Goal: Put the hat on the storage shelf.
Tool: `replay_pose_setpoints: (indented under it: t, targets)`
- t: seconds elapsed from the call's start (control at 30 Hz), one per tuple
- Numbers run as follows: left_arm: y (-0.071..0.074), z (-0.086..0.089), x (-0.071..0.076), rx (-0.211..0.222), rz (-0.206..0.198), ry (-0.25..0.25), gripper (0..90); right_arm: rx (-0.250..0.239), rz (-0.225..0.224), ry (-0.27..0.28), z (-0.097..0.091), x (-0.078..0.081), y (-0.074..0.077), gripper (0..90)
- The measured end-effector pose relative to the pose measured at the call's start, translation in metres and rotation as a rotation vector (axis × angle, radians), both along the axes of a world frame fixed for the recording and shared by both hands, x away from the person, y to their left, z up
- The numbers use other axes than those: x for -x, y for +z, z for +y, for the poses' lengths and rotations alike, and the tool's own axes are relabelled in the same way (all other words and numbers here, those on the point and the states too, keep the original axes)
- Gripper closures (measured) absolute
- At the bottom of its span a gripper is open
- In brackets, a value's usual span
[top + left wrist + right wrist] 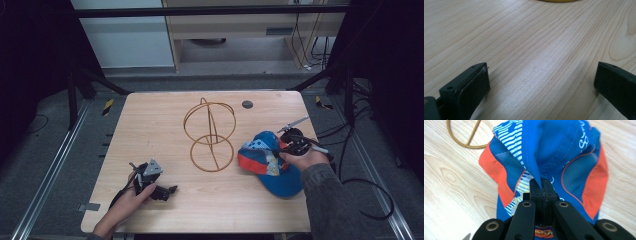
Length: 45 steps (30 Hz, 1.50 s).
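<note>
A blue cap (272, 165) with orange and striped panels lies at the table's right side. My right gripper (292, 145) is shut on a fold of the cap's blue fabric (541, 182), its jaws pressed together over the cloth. A gold wire stand (210, 135) with two rings rises in the middle of the table; its base ring (465, 135) appears at the upper left of the right gripper view. My left gripper (167, 190) rests low on the table at the front left, open, with bare wood between its fingers (471, 85).
The wooden table (150, 120) has a small dark round disc (247, 104) near its far edge. A grey tape strip (90, 206) sits at the front left corner. Cables (370, 200) trail off the right side over the floor.
</note>
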<state>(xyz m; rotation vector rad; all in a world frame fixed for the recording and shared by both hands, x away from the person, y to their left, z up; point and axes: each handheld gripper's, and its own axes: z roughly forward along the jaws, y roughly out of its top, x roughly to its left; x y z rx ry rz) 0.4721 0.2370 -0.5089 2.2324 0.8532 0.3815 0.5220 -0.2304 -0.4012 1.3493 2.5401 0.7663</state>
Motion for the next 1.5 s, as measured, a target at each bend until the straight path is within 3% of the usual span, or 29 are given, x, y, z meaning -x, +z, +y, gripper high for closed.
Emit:
replay_pose_setpoints:
  t: [0.27, 0.53, 0.83, 1.23, 1.5]
  targets:
    - [0.000, 0.000, 0.000, -0.002, 0.000, -0.002, 0.0, -0.036, -0.067, -0.001, -0.009, 0.010, 0.034, 90.0]
    - [0.000, 0.000, 0.000, 0.005, -0.002, 0.003, 0.0, -0.046, -0.161, 0.005, -0.018, 0.018, 0.078, 90.0]
    - [0.000, 0.000, 0.000, 0.003, -0.003, 0.001, 0.0, -0.036, -0.237, 0.023, -0.019, 0.020, 0.119, 90.0]
    - [0.000, 0.000, 0.000, 0.000, 0.000, 0.000, 0.0, -0.045, -0.308, 0.033, -0.012, 0.019, 0.159, 90.0]
    - [0.000, 0.000, 0.000, 0.001, -0.001, 0.001, 0.0, -0.058, -0.352, 0.052, 0.002, 0.014, 0.182, 90.0]
